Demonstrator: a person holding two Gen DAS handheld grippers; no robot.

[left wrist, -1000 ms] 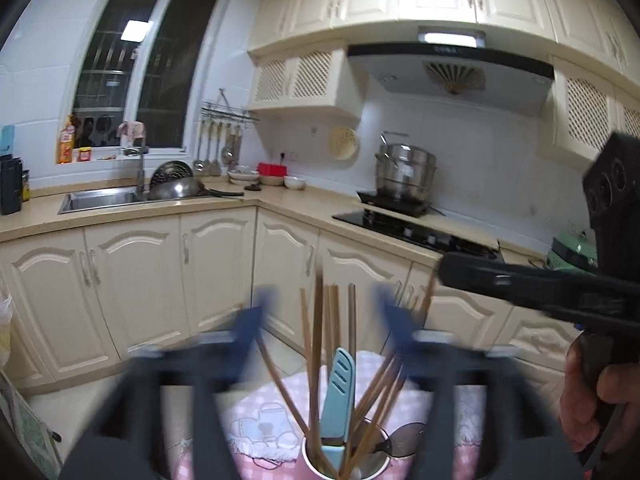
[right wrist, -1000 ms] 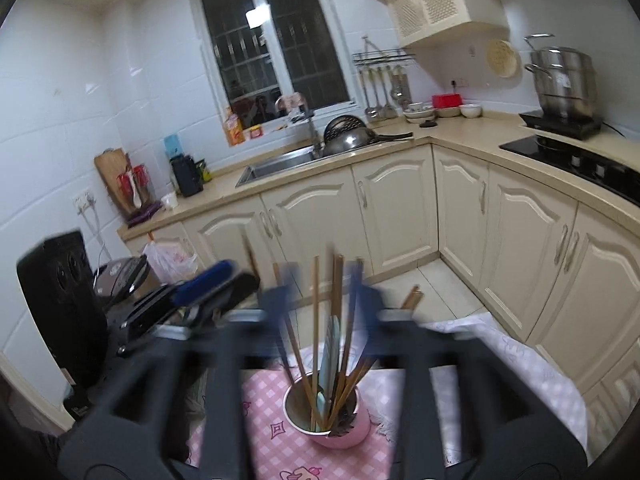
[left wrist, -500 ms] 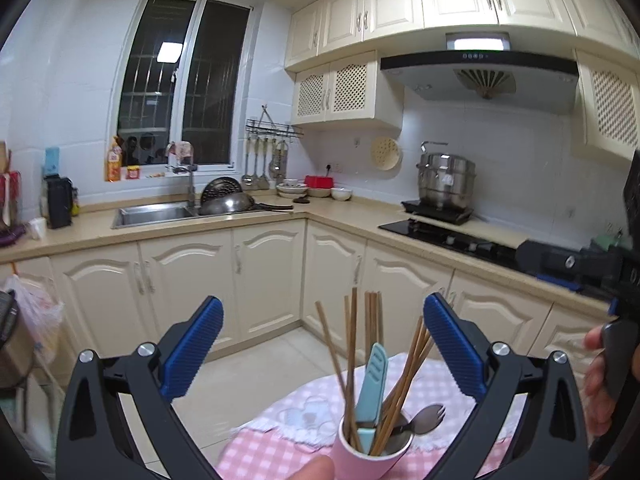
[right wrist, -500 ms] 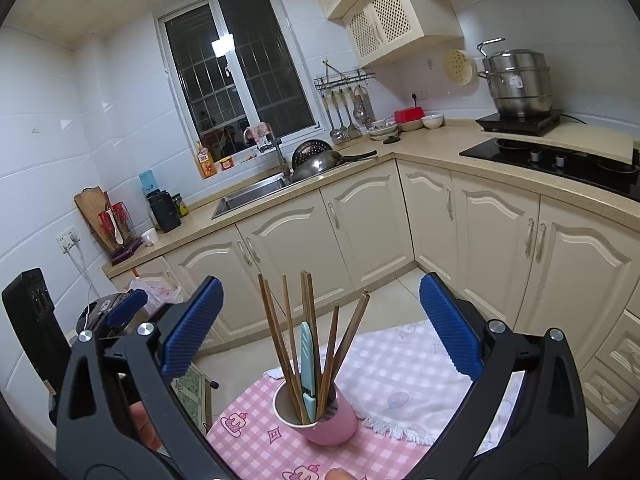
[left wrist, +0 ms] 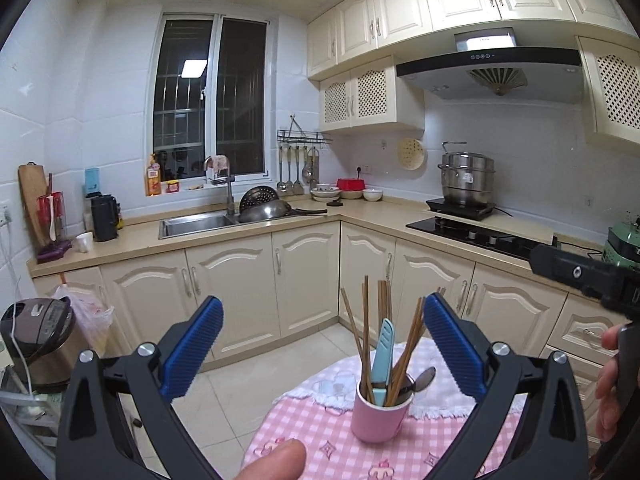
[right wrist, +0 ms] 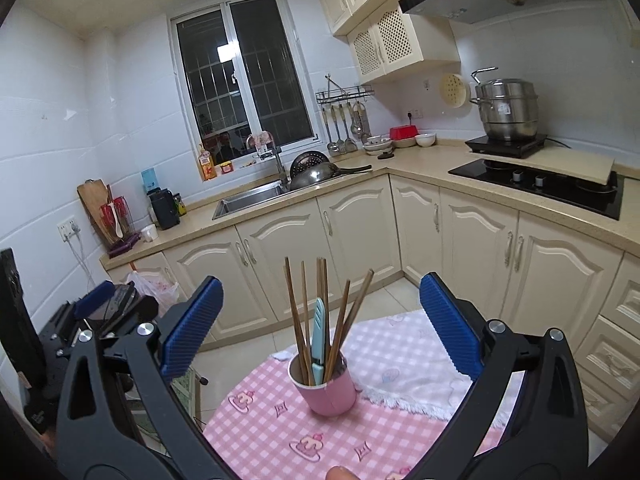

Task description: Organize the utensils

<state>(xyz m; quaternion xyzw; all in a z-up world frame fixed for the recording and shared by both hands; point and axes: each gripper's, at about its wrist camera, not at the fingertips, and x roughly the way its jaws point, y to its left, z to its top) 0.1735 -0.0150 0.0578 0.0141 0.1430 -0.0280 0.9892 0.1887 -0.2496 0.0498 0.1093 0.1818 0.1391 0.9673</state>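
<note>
Standing wide apart with nothing between them, the blue ribbed fingers (left wrist: 452, 344) of the left gripper (left wrist: 322, 346) and of the right gripper (right wrist: 320, 322) frame a round pink cup (right wrist: 325, 388). It sits upright on the pink checked tablecloth (right wrist: 280, 432), holding wooden chopsticks (right wrist: 298, 312), a light-blue handled utensil (left wrist: 383, 350) and a metal spoon (left wrist: 425, 377). Beyond are cream kitchen cabinets (left wrist: 240, 280).

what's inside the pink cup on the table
The pink cup holds wooden chopsticks, a light blue utensil and a metal spoon. Their lower ends are hidden by its wall.
</note>
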